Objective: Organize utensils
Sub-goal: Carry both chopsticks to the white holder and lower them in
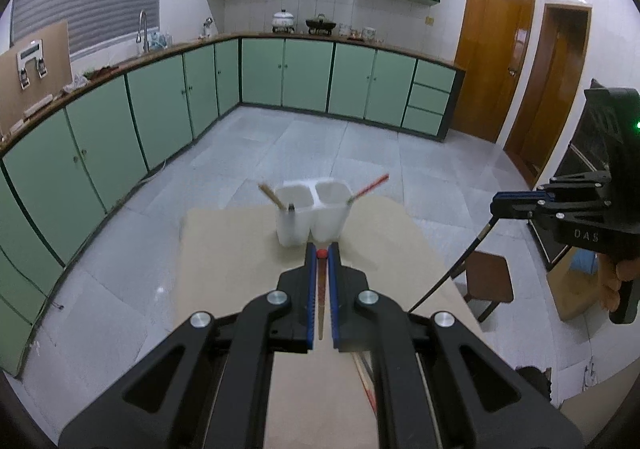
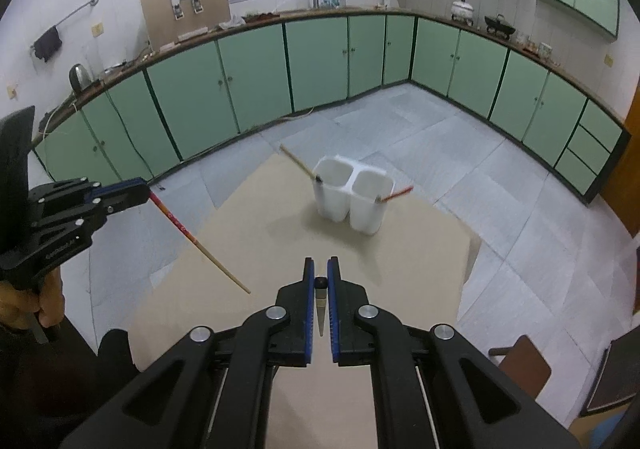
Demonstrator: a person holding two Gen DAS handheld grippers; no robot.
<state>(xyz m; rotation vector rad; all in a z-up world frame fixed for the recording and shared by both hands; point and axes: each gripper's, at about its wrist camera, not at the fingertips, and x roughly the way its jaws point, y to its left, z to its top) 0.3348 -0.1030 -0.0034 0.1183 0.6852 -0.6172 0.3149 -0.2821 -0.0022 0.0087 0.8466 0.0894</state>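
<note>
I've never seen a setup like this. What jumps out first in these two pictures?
Two black hand-held grippers hang over a tan table, each pinching one chopstick: the left gripper a red-tipped chopstick, the right gripper a dark chopstick. Ahead of them on the table stands a white two-cup holder with one stick already leaning out of each cup. Mint-green cabinets ring the kitchen behind.

White holder [image 2: 352, 201] on table [image 2: 248, 233]
</note>
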